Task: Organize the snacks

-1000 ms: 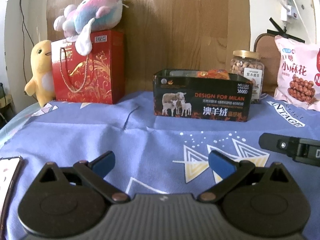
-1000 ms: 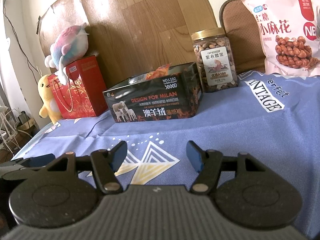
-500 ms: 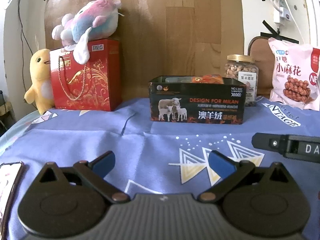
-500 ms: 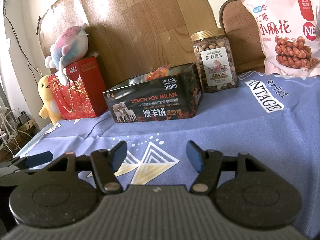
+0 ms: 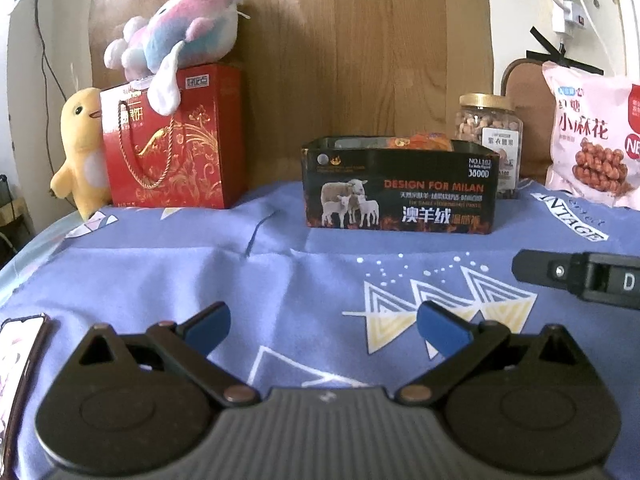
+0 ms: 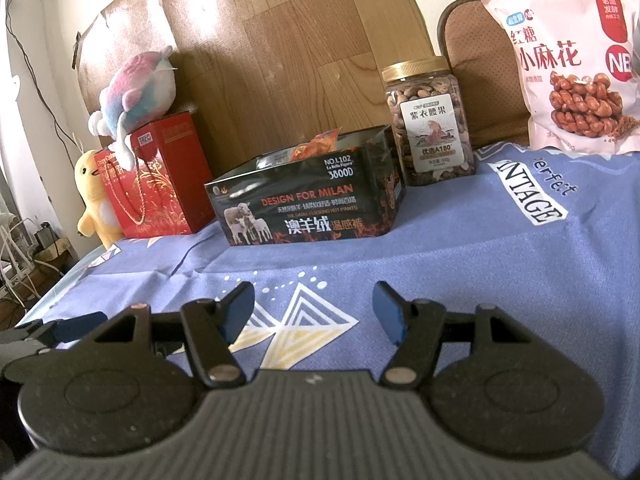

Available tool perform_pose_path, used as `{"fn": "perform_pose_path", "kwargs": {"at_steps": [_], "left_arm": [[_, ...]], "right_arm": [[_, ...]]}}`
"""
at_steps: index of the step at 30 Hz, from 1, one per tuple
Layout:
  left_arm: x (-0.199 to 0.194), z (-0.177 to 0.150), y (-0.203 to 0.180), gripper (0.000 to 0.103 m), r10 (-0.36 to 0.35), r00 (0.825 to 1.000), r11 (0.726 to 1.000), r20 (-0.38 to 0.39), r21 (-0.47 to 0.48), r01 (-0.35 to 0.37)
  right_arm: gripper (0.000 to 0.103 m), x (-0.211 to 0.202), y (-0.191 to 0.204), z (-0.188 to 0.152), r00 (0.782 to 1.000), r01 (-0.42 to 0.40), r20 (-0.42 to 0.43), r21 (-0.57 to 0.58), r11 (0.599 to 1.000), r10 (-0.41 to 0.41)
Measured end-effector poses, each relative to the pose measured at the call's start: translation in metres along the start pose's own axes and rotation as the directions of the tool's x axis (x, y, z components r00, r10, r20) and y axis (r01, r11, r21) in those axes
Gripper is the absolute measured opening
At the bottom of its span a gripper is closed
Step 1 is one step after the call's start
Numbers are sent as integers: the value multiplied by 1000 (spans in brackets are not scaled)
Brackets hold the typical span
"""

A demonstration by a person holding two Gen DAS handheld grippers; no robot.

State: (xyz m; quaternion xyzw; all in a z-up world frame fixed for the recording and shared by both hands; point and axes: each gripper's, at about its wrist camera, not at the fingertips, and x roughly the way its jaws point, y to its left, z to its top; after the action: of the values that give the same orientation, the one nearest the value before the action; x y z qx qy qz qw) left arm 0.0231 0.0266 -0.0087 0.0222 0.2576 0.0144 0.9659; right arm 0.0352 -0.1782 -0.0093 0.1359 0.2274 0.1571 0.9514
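Both tools are released and carry nothing; the left gripper (image 5: 323, 326) hangs low over the blue patterned tablecloth (image 5: 280, 280) with its blue pads spread wide, and the right gripper (image 6: 314, 312) does the same a little to its side, jaws apart over the white and yellow triangle print. Part of the right tool's black body shows at the right edge of the left wrist view; the left one's blue tip peeks in at the left edge of the right wrist view.

The snacks sit at the far side of the table, well apart from both grippers; a black open-topped box (image 5: 400, 196) printed with sheep stands in the middle, and an orange snack packet (image 6: 316, 146) pokes up above its rim. Just beside the box, behind its right end, stands a clear jar of nuts (image 6: 430, 120) with a gold lid — upright, label facing forward. Farther right a pink snack bag (image 6: 564, 60) leans upright against a brown chair back (image 6: 472, 76).

To the left of the box stands a red gift bag (image 5: 172, 140); a pastel plush toy (image 5: 180, 36) lies on top of it and a yellow plush duck (image 5: 82, 148) stands touching its left side. A phone (image 5: 16, 356) lies on the cloth at the near left edge.
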Motion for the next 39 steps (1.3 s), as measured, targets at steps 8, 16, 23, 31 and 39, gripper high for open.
{"fn": "perform_pose_path", "kwargs": {"at_steps": [8,16,23,31,39], "left_arm": [[-2,0,1,103,-24,1000,1000,16,-1,24],[-2,0,3,103,-51,999,999,13,-12,52],[-1,0,4,103,-55,998,998,6,-22,55],[1,0,4,103,-54,999,998,-7,-21,53],[3,0,5,103,-53,998,998,-15,-22,53]], "right_arm": [[68,-1,1,1,1000,19,2,5,1000,-19],[68,0,2,0,999,43,4,11,999,-43],[68,0,5,0,998,57,-1,8,998,-57],[68,1,4,-1,998,56,1,10,998,-56],[68,-1,3,-1,999,48,12,17,999,-48]]}}
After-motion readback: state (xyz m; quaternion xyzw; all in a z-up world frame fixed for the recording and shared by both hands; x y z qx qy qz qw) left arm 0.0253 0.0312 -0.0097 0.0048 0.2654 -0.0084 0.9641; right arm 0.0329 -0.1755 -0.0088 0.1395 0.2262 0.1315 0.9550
